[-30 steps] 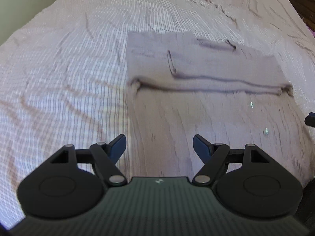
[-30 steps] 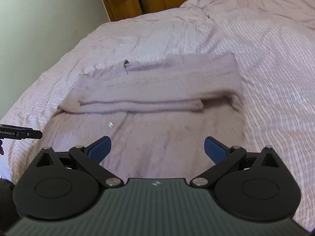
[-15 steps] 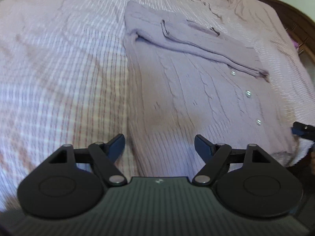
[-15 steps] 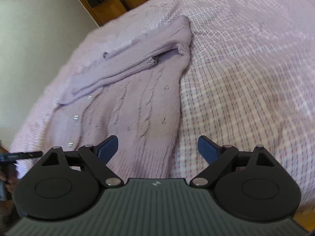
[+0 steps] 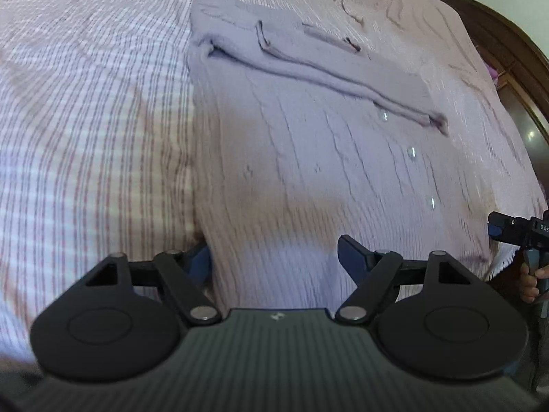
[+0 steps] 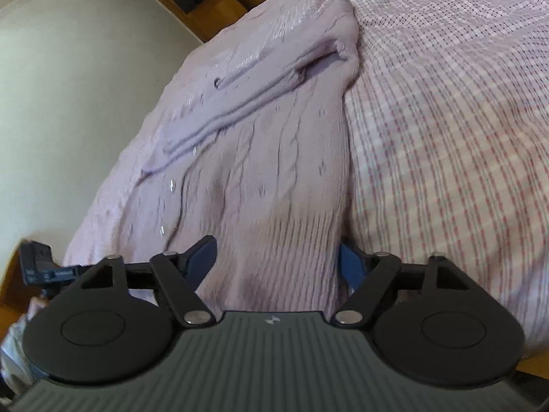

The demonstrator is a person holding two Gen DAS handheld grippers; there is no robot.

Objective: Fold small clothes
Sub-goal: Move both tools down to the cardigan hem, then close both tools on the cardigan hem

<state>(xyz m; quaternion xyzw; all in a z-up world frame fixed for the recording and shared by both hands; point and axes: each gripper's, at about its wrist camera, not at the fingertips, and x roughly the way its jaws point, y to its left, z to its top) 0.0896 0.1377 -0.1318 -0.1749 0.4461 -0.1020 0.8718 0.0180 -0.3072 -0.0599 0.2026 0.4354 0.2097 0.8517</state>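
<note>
A lilac cable-knit cardigan [image 5: 308, 171] lies flat on the bed, its sleeves [image 5: 308, 65] folded across the far part and its buttons [image 5: 411, 152] in a row. My left gripper [image 5: 274, 261] is low over the near left hem corner. Its jaws are closing a little, with the ribbed hem between them and the pads not pressing. In the right wrist view the cardigan [image 6: 267, 171] runs away from my right gripper [image 6: 278, 261], which straddles the near right hem corner. Its jaws are closing around the hem without a visible pinch. Each view also shows the other gripper [image 5: 507, 230] [image 6: 37, 267] at its edge.
A pink checked bedspread [image 5: 85, 120] [image 6: 446, 137] covers the bed on both sides of the cardigan. A dark wooden bed frame [image 5: 507, 51] runs along the far right. A pale wall [image 6: 68, 86] and wooden furniture [image 6: 206, 0] stand beyond. A person's hand [image 5: 528, 281] holds the right gripper.
Both grippers have come down and in toward the cardigan's near hem, one at each corner. The right jaws have narrowed. The hem now lies between each pair of fingers.
</note>
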